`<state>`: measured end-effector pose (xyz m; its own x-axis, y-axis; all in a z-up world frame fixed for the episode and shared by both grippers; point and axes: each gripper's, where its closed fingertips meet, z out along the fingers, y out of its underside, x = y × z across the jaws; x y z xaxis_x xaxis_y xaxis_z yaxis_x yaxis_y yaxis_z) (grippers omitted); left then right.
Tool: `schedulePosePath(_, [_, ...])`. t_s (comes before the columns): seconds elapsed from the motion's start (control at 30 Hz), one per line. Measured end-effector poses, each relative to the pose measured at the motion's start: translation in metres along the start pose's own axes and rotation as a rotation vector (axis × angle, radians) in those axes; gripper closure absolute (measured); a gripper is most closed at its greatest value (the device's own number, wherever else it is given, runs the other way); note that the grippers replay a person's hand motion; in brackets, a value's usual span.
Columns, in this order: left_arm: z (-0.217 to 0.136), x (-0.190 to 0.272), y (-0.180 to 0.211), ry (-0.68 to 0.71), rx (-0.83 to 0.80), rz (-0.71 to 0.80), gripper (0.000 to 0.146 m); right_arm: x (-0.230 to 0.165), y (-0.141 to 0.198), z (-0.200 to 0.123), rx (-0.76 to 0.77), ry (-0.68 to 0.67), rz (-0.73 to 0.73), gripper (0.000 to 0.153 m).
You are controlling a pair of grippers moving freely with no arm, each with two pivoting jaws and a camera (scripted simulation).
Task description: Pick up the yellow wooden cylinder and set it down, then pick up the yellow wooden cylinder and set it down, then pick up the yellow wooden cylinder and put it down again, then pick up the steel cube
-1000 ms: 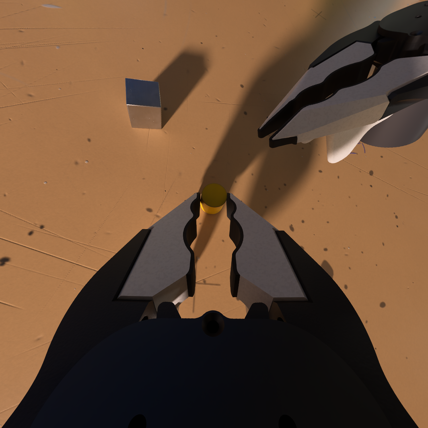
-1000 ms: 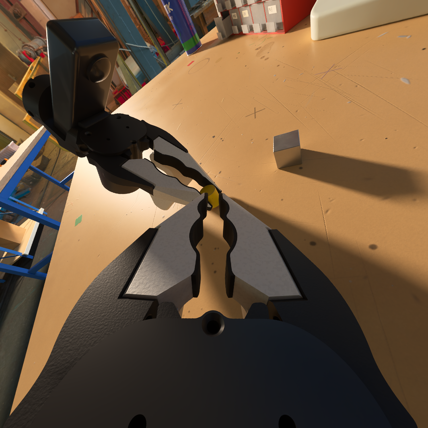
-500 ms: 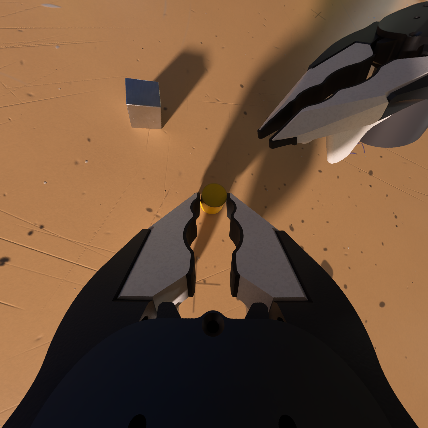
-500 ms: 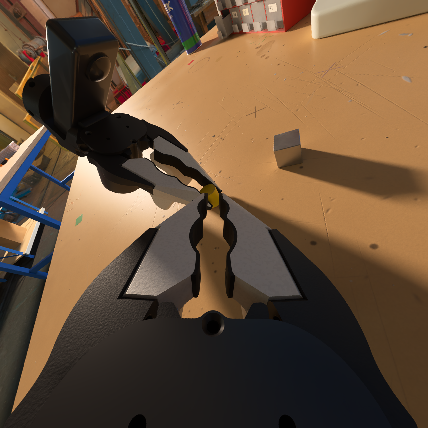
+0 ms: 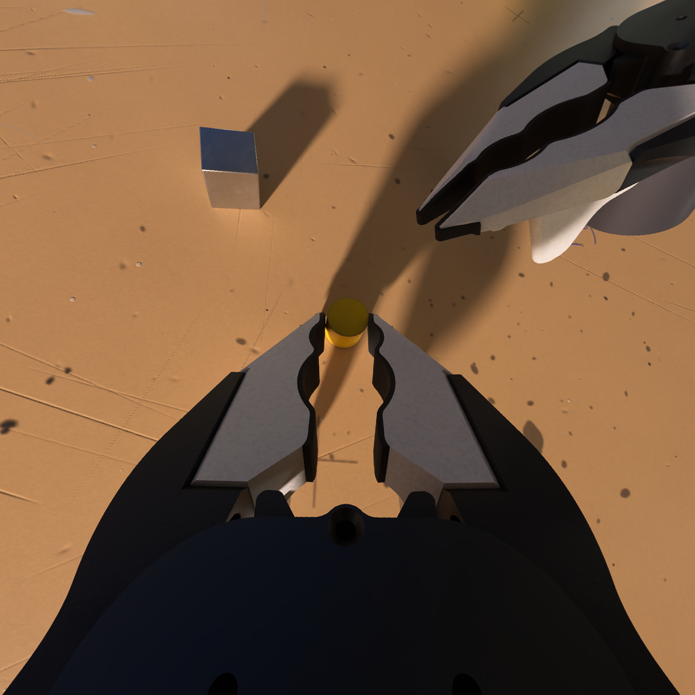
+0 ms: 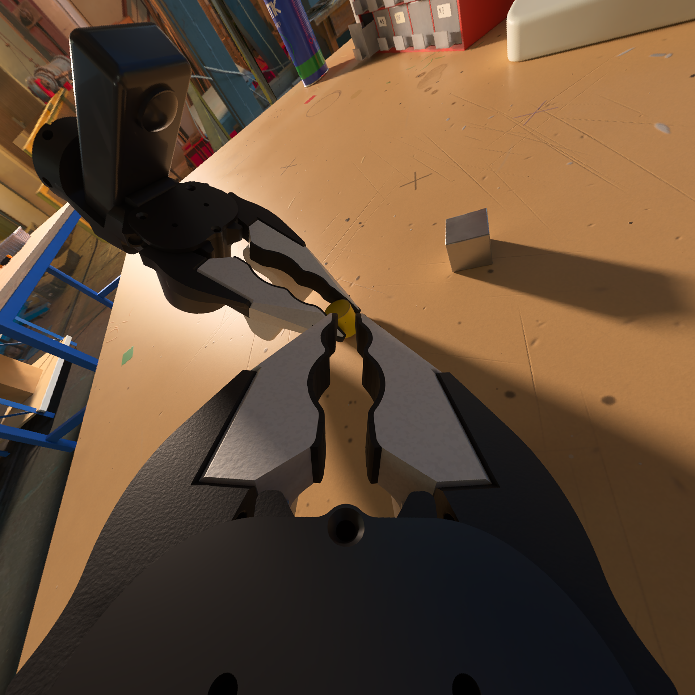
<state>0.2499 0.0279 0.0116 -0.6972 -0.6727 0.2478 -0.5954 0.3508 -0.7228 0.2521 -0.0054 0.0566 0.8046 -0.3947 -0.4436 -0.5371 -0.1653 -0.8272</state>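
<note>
Between my left gripper's [image 5: 346, 324] fingertips: yellow wooden cylinder [image 5: 346, 322], upright, pinched. Right gripper [image 6: 345, 324] empty, fingers a narrow gap apart, off to the side. Steel cube [image 5: 230, 168] sits apart on the table [image 5: 113, 301]. Red bin rack [image 6: 410, 22] contents unreadable.

The tabletop [image 5: 113, 338] looks like matt tan board, scuffed with fine scratches, dents and dark specks. The steel cube [image 5: 230, 169] is brushed metal with a dull sheen, its top darker than its pale front. The yellow wooden cylinder [image 5: 345, 323] looks smooth, with a satin finish. The left gripper [image 5: 346, 319] has grainy grey matt finger plates edged in black; the right gripper [image 6: 344, 319] has a pebbled black matt body
</note>
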Motion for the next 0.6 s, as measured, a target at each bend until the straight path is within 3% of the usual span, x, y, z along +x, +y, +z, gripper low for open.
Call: schedulePosePath(0.6, [0.0002, 0.0007, 0.0004, 0.0, -0.003, 0.007, 0.124, -0.0004, 0.0006, 0.0003, -0.004, -0.001, -0.001, 0.143])
